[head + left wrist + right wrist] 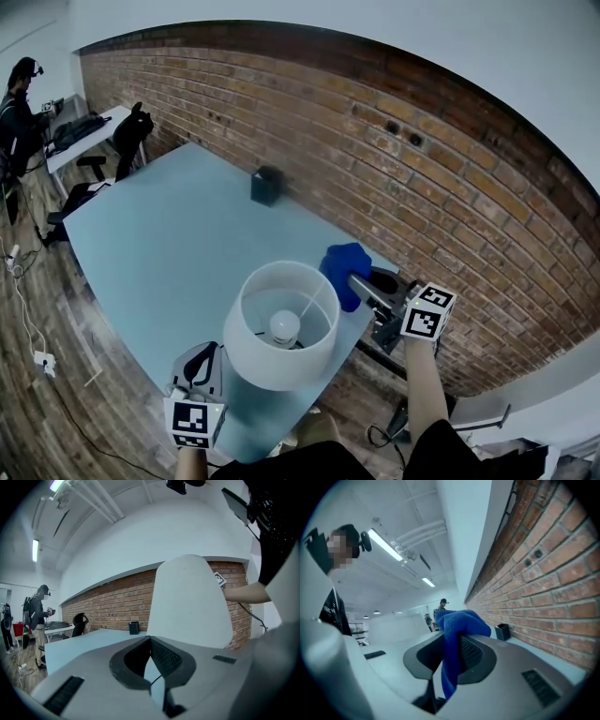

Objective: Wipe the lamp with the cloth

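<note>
Nearest, at the bottom left of the head view: left hand-held gripper [201, 367], arm cut off by the frame edge. Jaws clenched tip to tip in the left gripper view, nothing between them. Directly ahead of those jaws: tall white shade of a table lamp [281, 354], upright near the front edge of a pale blue surface [159, 244]. From above, open top of the shade with a white bulb [284, 325] inside; base hidden under the shade. Contact between left hand-held gripper and shade impossible to judge.

To the right, right hand-held gripper [361, 284], bare forearm [424, 384] behind it, beyond the corner of the surface. Jaws grasping a bright blue cloth [343, 266], bunched above the tips and hanging in a fold between them in the right gripper view. Cloth just beside the far right of the shade's rim; touching or not, unclear.

Farther back, small dark box [266, 185] on the surface, close to a red brick wall [403, 159]; contents not visible. In the far left distance, black office chair [131, 131], a second table [84, 136] and a person [19, 94], small and hard to make out.
</note>
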